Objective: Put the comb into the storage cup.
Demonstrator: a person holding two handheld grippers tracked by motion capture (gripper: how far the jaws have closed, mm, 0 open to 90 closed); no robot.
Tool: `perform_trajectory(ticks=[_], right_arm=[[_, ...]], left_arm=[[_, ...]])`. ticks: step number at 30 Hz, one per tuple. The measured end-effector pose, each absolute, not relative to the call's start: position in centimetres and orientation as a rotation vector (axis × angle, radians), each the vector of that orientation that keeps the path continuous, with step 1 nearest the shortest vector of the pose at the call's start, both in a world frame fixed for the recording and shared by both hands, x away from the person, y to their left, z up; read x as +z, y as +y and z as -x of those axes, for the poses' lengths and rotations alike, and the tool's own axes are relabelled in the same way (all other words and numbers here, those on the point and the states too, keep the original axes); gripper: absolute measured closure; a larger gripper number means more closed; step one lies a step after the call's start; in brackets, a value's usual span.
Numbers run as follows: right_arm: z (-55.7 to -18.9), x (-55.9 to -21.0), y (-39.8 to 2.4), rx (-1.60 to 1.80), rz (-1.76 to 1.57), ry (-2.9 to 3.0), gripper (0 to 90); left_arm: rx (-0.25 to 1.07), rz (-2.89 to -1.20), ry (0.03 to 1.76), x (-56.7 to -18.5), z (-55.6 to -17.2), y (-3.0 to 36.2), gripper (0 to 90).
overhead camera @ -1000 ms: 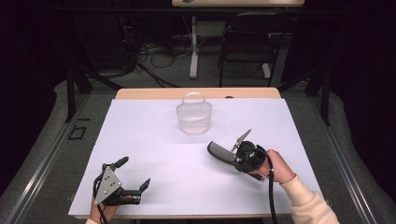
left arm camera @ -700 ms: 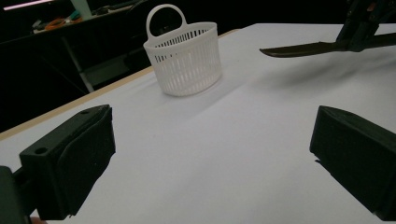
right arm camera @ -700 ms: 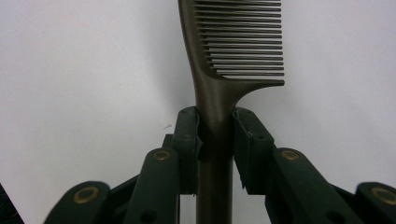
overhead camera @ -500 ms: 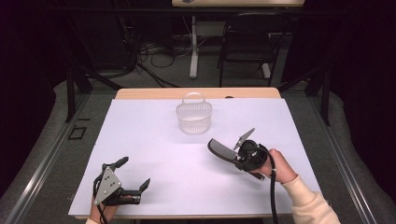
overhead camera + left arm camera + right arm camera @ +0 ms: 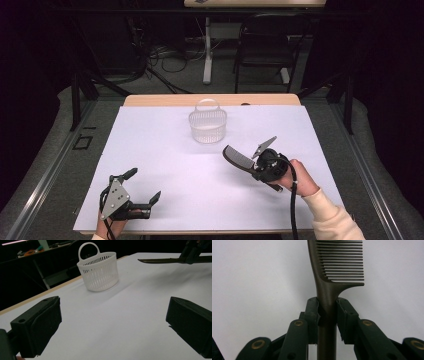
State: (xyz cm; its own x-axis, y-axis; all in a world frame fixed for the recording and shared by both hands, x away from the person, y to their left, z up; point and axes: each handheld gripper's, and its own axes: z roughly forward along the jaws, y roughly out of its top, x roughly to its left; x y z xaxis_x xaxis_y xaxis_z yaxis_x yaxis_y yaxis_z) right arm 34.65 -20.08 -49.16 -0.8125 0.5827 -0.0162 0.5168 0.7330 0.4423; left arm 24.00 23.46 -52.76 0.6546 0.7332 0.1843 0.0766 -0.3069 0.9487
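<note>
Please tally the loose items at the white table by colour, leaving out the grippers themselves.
White: 1, the slotted basket standing near the far edge.
Dark brown: 1, the comb clamped by its handle in the right gripper, held off the table.
Total: 2

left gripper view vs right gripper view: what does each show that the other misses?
Left gripper view alone: the white basket upright on the white table, the table's wooden edge, and the left gripper with its jaws wide apart and nothing between them. Right gripper view alone: the right gripper clamped on the comb at its handle, teeth in close detail. Both: the comb and the white table surface.
</note>
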Motion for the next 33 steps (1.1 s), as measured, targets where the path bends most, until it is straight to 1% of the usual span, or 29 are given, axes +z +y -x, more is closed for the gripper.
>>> perform_trajectory(ticks=[33], right_arm=[[-34.32, -48.13, -20.57, 0.794, -0.865, 2.674, 72.4]], left_arm=[[0.754, -1.784, 0.651, -52.76, -24.00, 23.49, 0.1]])
